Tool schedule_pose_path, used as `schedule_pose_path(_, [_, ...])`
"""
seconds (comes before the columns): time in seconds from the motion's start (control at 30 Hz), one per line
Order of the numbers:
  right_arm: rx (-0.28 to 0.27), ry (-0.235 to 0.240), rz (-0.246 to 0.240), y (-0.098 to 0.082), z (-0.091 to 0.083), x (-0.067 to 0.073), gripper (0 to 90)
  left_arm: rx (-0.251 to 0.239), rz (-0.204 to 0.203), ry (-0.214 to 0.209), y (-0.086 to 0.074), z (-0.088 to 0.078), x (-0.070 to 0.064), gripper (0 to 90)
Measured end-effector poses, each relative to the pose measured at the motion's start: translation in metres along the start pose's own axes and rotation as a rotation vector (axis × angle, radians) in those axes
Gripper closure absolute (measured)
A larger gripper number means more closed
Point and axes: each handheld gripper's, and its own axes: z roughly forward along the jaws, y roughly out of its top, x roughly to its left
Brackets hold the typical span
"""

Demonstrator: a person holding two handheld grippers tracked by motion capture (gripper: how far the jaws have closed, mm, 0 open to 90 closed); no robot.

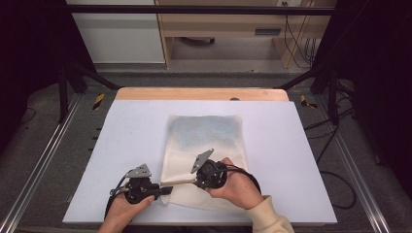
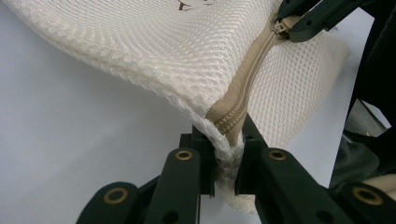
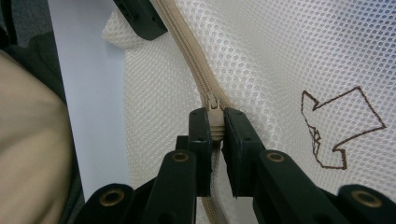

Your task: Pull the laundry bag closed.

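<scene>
Gripping mesh bag [image 1: 206,160] w/ both grippers, near front edge of table [image 1: 131,126].
L gripper [image 2: 224,170] pinches bag's corner hem right at end of beige zipper [image 2: 247,88]; R gripper [image 3: 215,140] is clamped on zipper pull [image 3: 214,112], further along same zipper. Bag lies flat mid-table, its near end by front edge, lifted slightly at L corner. Brown arrow mark [image 3: 343,126] on mesh beside R jaws.
</scene>
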Motion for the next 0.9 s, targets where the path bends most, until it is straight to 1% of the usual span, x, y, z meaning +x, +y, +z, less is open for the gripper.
schedule_pose_path(0.1, [0.008,-0.002,0.007,-0.001,-0.001,0.000,82.0,0.002,0.000,0.000,0.000,0.000,0.000,81.7])
schedule_pose_path(0.13, [0.004,0.000,0.016,-0.001,-0.001,0.001,82.0,0.001,0.000,0.000,0.000,0.000,0.000,81.7])
schedule_pose_path(0.17, [0.002,-0.001,0.005,-0.002,-0.002,0.000,82.0,0.000,0.003,-0.002,0.000,0.000,-0.001,81.7])
schedule_pose_path(0.2, [0.002,-0.001,0.005,-0.002,-0.002,0.000,82.0,0.000,0.003,-0.002,0.000,0.000,-0.001,81.7])
schedule_pose_path(0.23, [0.000,-0.002,0.019,-0.003,-0.003,0.001,82.0,0.003,0.002,-0.002,0.000,0.001,-0.001,81.7])
schedule_pose_path(0.27, [0.000,-0.002,0.019,-0.003,-0.003,0.001,82.0,0.003,0.002,-0.002,0.000,0.001,-0.001,81.7])
schedule_pose_path(0.3, [0.003,-0.005,0.008,-0.003,-0.003,0.001,82.0,0.004,0.003,-0.001,0.000,0.001,-0.001,81.7])
schedule_pose_path(0.4, [-0.002,-0.003,0.009,-0.005,-0.004,0.000,82.0,0.003,0.004,-0.004,0.000,0.001,-0.002,81.7])
schedule_pose_path(0.43, [-0.004,-0.004,0.011,-0.006,-0.005,0.000,82.0,0.004,0.006,-0.002,0.000,0.001,-0.002,81.7])
schedule_pose_path(0.47, [0.002,-0.007,0.024,-0.006,-0.005,0.001,82.0,0.004,0.005,-0.003,0.000,0.001,-0.002,81.7])
schedule_pose_path(0.57, [0.000,-0.006,0.020,-0.008,-0.005,0.001,82.0,0.007,0.007,-0.004,0.000,0.002,-0.002,81.6])
schedule_pose_path(0.6, [-0.004,-0.007,0.027,-0.009,-0.006,0.001,82.0,0.007,0.007,-0.004,0.000,0.002,-0.002,81.7])
schedule_pose_path(0.9, [-0.005,-0.009,0.032,-0.014,-0.008,0.001,82.0,0.009,0.008,-0.005,0.000,0.002,-0.002,81.4])
